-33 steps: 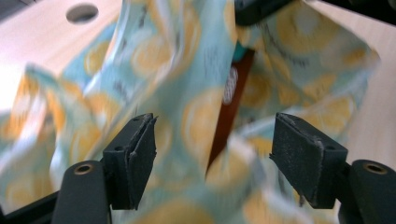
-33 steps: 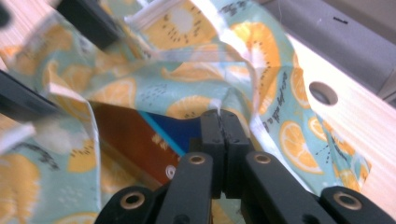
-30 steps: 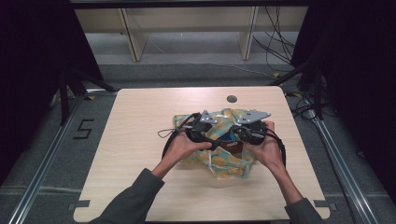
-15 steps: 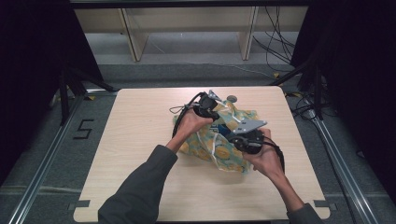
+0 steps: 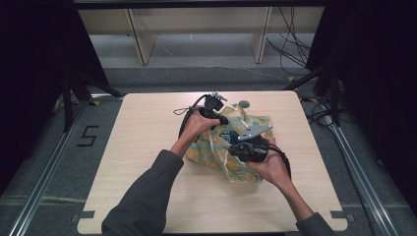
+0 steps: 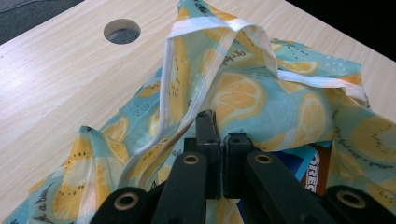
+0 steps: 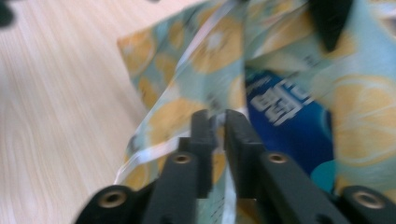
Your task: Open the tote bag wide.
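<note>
Lemon-print bag (image 5: 231, 147) pinched by left gripper (image 6: 218, 130); right gripper (image 7: 218, 122) jaws just opening.

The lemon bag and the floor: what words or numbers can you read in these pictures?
"5": marked on the grey floor left of the table.
"ORE": white letters at the edge of the blue packet inside the lemon bag; the rest is hidden.
"a bee": small script on the lemon bag's corner; its other script is too small to read.
The blue packet's white letters in the right gripper view are blurred.
</note>
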